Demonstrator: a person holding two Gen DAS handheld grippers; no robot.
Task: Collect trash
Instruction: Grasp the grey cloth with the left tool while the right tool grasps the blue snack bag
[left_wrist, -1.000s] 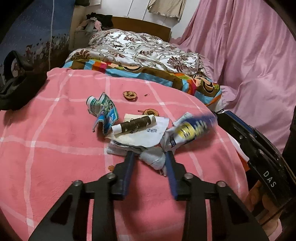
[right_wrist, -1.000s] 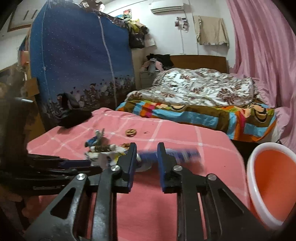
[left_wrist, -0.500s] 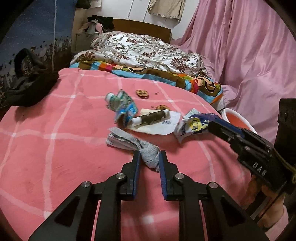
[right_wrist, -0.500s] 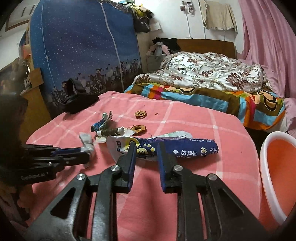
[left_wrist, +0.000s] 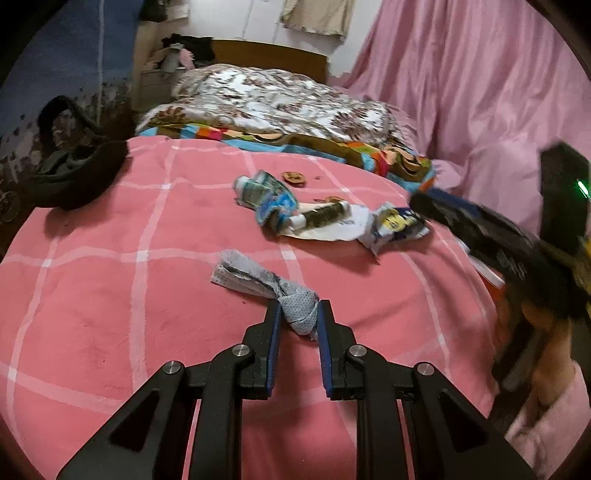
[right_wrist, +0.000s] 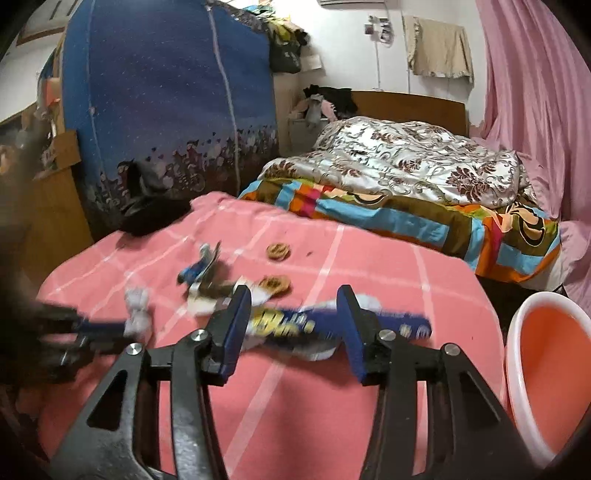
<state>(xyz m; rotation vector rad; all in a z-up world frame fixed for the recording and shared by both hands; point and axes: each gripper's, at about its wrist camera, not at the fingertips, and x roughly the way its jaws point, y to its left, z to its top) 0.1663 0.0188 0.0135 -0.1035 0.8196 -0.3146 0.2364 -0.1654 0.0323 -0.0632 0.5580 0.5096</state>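
A knotted grey rag (left_wrist: 299, 314) is held just above the pink checked blanket (left_wrist: 110, 295), with my left gripper (left_wrist: 298, 321) shut on it. The rag (right_wrist: 137, 314) also shows at the left of the right wrist view. My right gripper (right_wrist: 293, 321) is open, its jaws wide apart. A blue and yellow wrapper (right_wrist: 332, 326) lies blurred across the gap between them, on the blanket. The same wrapper (left_wrist: 399, 225) sits at the right end of a trash pile: a blue-green wrapper (left_wrist: 267, 197), a brown roll (left_wrist: 323, 216) and a white paper (left_wrist: 334, 232).
A pink and white bucket (right_wrist: 546, 369) stands low at the right, beside the blanket's edge. Two brown shells (right_wrist: 277, 251) lie behind the pile. A black garment (left_wrist: 74, 173) rests at the far left. A bed with a patterned quilt (left_wrist: 280, 96) lies beyond.
My right gripper has opened and let go of the blue wrapper, which now lies on the blanket. The left gripper stays shut on the grey rag, drawn back from the pile.
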